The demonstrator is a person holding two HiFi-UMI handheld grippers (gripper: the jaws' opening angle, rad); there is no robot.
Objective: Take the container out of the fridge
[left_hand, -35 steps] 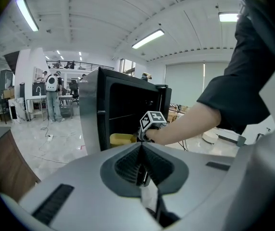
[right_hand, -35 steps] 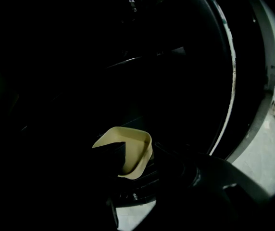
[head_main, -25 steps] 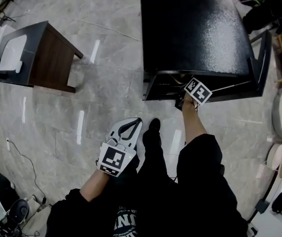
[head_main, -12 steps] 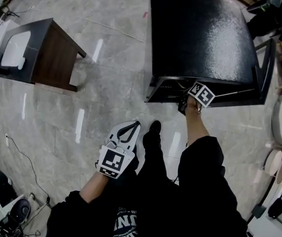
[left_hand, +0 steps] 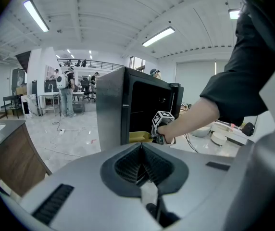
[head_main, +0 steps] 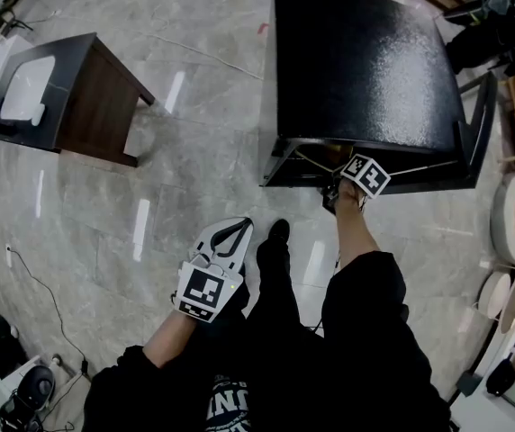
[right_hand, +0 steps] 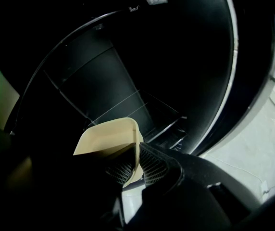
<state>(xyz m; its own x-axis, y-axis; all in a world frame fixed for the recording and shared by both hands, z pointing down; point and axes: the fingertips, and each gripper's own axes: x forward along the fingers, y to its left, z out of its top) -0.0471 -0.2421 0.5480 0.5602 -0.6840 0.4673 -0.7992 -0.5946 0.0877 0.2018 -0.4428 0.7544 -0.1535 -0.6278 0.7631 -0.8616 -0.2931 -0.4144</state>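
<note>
Since the earlier frames, the right gripper [right_hand: 136,154] has closed its jaws, now clamped on the near wall of the cream container [right_hand: 109,137]. It sits just inside the black fridge's [head_main: 365,70] open front edge. The left gripper [left_hand: 141,163] has its jaws together, empty.

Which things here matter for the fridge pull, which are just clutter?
Job: fridge, open; cream container inside it; right gripper, jaws just closed onto the container's rim.
Clutter: left gripper, shut, empty; side table; white dishes; floor cable.
</note>
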